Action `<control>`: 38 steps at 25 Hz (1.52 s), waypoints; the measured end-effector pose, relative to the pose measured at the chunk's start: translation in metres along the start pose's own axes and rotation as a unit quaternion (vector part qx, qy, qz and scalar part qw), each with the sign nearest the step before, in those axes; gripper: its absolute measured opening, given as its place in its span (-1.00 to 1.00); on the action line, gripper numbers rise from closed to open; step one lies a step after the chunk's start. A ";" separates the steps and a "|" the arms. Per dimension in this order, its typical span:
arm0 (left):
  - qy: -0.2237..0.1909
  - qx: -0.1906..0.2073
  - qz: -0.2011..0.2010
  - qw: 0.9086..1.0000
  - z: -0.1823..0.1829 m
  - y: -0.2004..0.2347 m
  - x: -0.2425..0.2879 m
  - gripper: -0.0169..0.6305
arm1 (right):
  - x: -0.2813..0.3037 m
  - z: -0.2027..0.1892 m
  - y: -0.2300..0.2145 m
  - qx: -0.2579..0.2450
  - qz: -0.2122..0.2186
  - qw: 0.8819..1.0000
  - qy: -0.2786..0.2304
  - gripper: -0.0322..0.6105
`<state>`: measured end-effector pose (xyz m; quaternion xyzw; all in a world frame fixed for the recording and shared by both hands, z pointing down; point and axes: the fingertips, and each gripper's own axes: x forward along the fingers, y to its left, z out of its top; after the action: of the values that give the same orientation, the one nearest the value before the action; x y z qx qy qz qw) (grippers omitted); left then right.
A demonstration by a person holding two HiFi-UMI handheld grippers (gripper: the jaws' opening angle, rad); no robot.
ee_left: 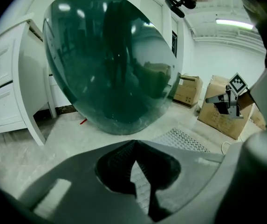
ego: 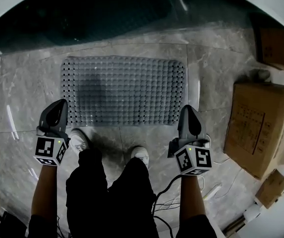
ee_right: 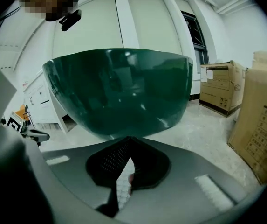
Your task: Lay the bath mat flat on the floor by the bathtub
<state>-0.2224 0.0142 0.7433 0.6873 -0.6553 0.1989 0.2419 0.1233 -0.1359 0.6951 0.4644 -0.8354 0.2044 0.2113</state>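
Item 1, my left claw [ego: 56, 108]: jaws pressed together, nothing in them, held above the floor [ego: 25, 88]
Item 2, my right claw [ego: 189, 112]: likewise closed and empty
Item 3, bath mat [ego: 124, 90]: flat on the floor just beyond both claws, beside the bathtub [ego: 107, 14]
Step, as I judge: laying looks done; next calls only for checking that the edges lie flat
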 end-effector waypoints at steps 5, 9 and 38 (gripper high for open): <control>-0.004 0.002 -0.005 1.000 0.042 -0.015 -0.022 -0.95 | -0.030 0.039 0.013 0.003 -0.006 1.000 -0.006 -0.82; -0.004 -0.015 -0.005 1.000 0.071 -0.021 -0.044 -0.95 | -0.053 0.069 0.023 0.011 -0.006 1.000 -0.004 -0.82; -0.040 0.004 -0.045 0.998 0.242 -0.100 -0.149 -0.95 | -0.191 0.203 0.062 -0.023 -0.001 0.999 -0.023 -0.82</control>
<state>-0.1429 -0.0066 0.4537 0.7245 -0.6319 0.1626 0.2221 0.1282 -0.0832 0.4149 0.4652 -0.8437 0.1745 0.2032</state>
